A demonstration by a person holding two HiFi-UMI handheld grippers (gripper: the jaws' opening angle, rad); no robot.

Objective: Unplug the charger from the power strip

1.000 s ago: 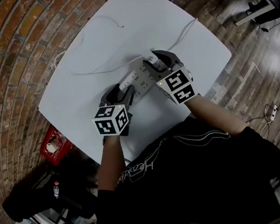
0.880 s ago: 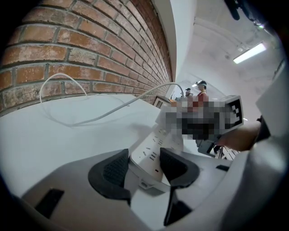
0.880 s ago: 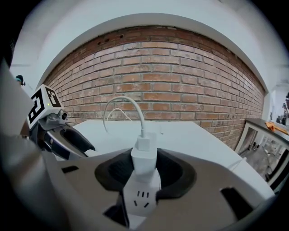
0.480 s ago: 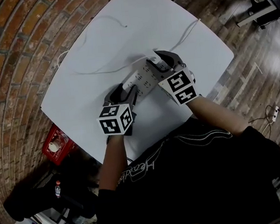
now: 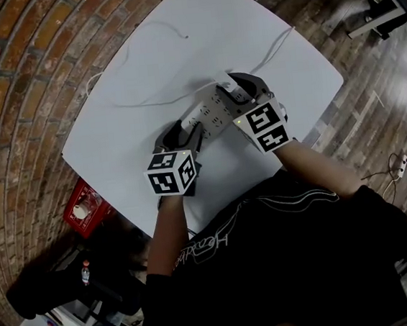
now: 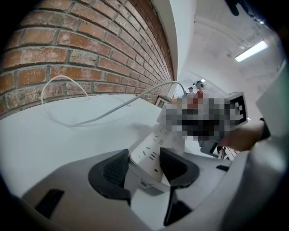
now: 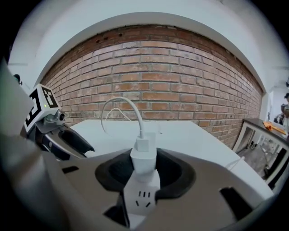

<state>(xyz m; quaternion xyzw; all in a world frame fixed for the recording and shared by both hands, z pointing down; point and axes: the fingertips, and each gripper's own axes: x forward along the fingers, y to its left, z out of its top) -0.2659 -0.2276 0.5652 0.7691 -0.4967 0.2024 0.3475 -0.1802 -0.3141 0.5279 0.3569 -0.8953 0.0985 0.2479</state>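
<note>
On the white table (image 5: 142, 56), back from its near edge, the left gripper (image 6: 143, 159) clamps the near end of the white power strip (image 5: 211, 111). At the strip's far end, the right gripper (image 7: 143, 170) pinches the charger (image 7: 143, 155), which sits plugged in. Its cable (image 7: 129, 102) loops toward the far edge.

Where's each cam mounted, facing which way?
Head view: on the person's head, steeply down at the table; left gripper, right gripper, torso show.
Left gripper view: on that gripper, along its jaws, closed on the power strip.
Right gripper view: on that gripper, toward the brick wall; jaws closed on the charger.
Shared: all three show the power strip.
</note>
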